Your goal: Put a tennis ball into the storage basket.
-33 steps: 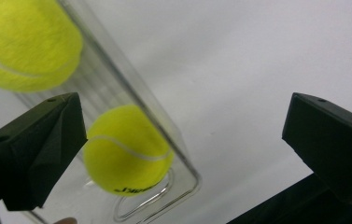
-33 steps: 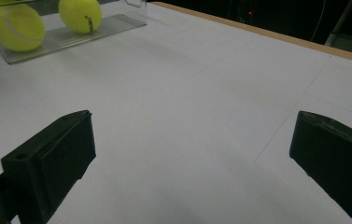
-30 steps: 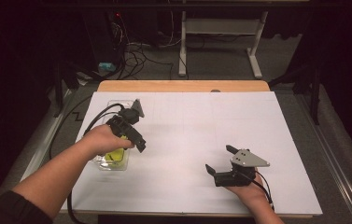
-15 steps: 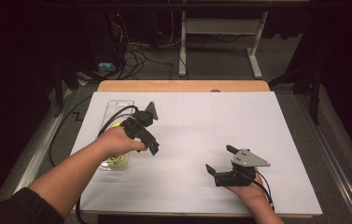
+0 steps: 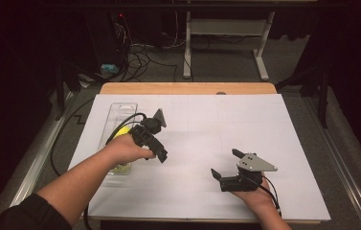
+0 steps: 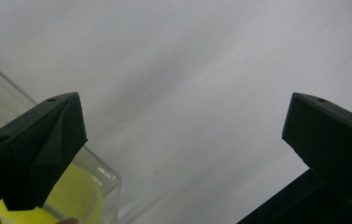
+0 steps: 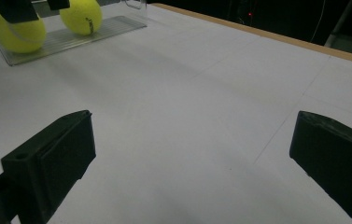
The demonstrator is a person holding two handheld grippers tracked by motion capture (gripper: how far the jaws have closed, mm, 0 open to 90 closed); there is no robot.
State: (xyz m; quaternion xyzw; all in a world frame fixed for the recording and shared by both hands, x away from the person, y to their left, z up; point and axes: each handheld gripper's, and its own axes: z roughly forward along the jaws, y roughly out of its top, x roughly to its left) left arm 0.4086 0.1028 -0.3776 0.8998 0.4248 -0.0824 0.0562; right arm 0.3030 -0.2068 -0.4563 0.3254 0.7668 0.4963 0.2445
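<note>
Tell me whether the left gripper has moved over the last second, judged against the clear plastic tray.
Yes. The left gripper has shifted right, from above the clear plastic tray holding yellow tennis balls out over the white table cover, jaws open and empty.

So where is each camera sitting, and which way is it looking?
High view: sits above the person's side, looking forward and down at the white table; both forearms, the left claw and the right claw show.
Left gripper view: rides the left claw, looking along its spread black jaws at the table and the clear tray.
Right gripper view: rides the right claw, looking across the table between its spread jaws.
Shared: the clear tray with the tennis balls appears in all three.
</note>
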